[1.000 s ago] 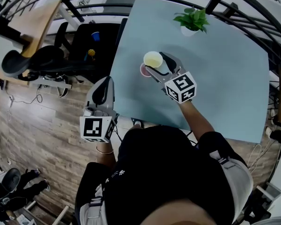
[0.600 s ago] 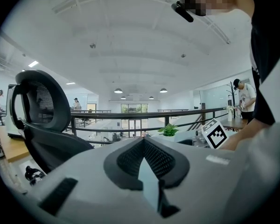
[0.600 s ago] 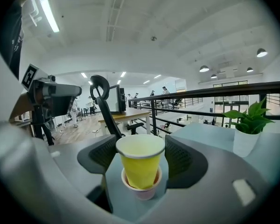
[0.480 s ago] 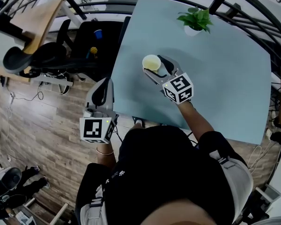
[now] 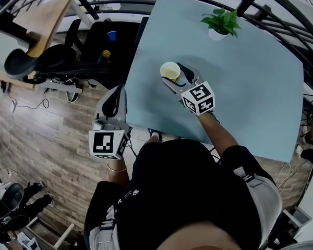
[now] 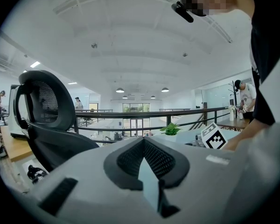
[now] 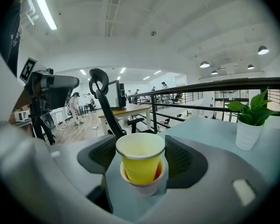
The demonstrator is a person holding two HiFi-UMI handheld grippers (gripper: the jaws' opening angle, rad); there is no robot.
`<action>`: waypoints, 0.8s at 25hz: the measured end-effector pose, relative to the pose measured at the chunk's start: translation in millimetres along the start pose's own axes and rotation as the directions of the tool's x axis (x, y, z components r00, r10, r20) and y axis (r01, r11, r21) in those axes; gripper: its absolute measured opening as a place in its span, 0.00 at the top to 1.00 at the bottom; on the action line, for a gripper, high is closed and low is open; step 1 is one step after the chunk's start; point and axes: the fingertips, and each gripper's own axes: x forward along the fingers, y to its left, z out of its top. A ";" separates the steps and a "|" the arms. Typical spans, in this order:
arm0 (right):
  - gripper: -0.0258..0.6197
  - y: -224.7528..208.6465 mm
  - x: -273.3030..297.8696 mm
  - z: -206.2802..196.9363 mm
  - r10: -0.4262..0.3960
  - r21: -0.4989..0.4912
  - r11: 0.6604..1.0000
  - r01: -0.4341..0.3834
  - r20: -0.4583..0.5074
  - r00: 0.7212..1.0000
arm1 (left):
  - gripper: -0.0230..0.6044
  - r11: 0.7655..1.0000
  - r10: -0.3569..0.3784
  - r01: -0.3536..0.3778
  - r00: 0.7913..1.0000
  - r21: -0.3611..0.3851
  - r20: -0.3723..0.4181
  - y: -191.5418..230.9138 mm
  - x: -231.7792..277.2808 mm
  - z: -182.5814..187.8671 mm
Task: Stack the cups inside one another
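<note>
**Yellow cup sits part-way down in the pink one, right jaws on it**

The right gripper [image 5: 175,75] has its jaws closed on the yellow cup [image 7: 140,158], one pad against each side just under the rim. That cup stands upright, its foot inside the pink cup [image 7: 143,187], which rests on the desk [image 5: 250,82] directly below. The two cups share one upright axis. The yellow rim rides well above the pink rim, so I judge it not fully seated. What is left looks like a straight push down or a plain release, with no sideways correction.

The left gripper [image 6: 144,164] hangs off the near edge of the desk, jaws together on nothing, well apart from the cups. The right hand is the nearer one.

A potted plant [image 5: 220,24] stands farther back on the desk, well clear. An office chair [image 5: 44,66] sits off the desk to the left. Nothing stands in the way of the cups.
</note>
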 end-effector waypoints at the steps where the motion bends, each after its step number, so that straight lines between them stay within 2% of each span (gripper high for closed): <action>1: 0.45 0.0 0.9 -1.6 0.000 -0.001 1.000 0.000 -0.005 1.000 | 0.98 1.000 0.000 0.000 1.000 0.001 -0.001 0.5 -0.1 0.0; 20: 0.45 -2.9 7.4 -33.4 0.008 -0.031 0.999 -0.011 -0.098 0.995 | 0.98 1.000 0.006 -0.006 1.000 0.000 -0.006 2.1 3.5 -1.8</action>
